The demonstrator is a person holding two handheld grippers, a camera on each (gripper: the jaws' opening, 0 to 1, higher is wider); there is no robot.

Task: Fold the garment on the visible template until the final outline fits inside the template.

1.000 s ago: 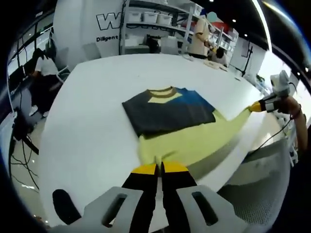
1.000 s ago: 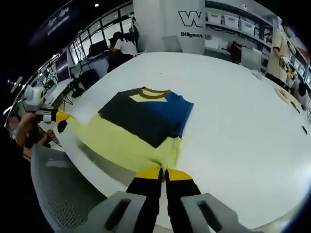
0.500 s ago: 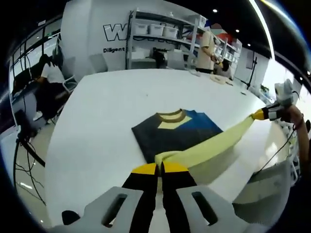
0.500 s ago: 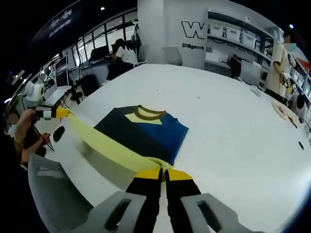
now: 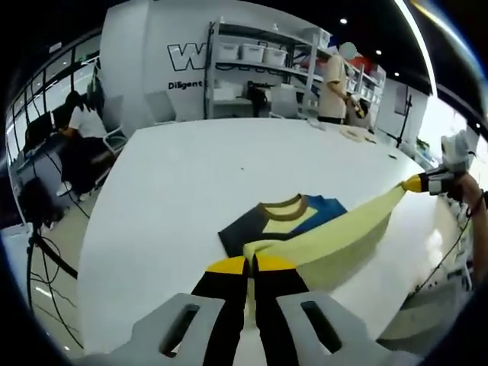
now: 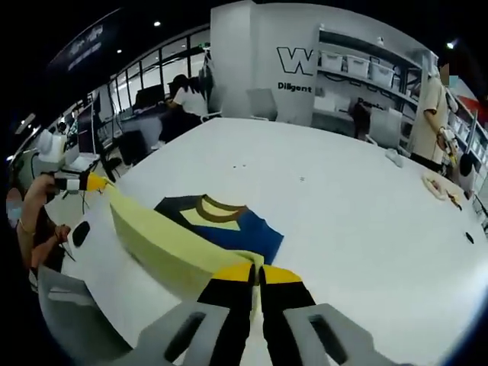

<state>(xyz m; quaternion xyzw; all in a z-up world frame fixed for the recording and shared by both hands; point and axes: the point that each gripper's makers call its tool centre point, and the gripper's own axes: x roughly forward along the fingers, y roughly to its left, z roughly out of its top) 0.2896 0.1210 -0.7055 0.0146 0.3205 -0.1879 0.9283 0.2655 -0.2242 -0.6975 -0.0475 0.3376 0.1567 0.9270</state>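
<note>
now the left tool (image 5: 251, 264) and right tool (image 6: 257, 272) are each clamped on the shirt's (image 5: 293, 219) lifted yellow hem (image 6: 164, 242) above the tabletop (image 6: 343, 206), fold unfinished.

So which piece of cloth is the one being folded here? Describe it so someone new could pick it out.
Start at the big white table. Near its front edge lies the garment, a sweater with a dark navy and blue body and a brown collar. Its pale yellow hem is lifted and stretched taut between the left gripper and the right gripper; nothing else on the table is coloured like it.
</note>
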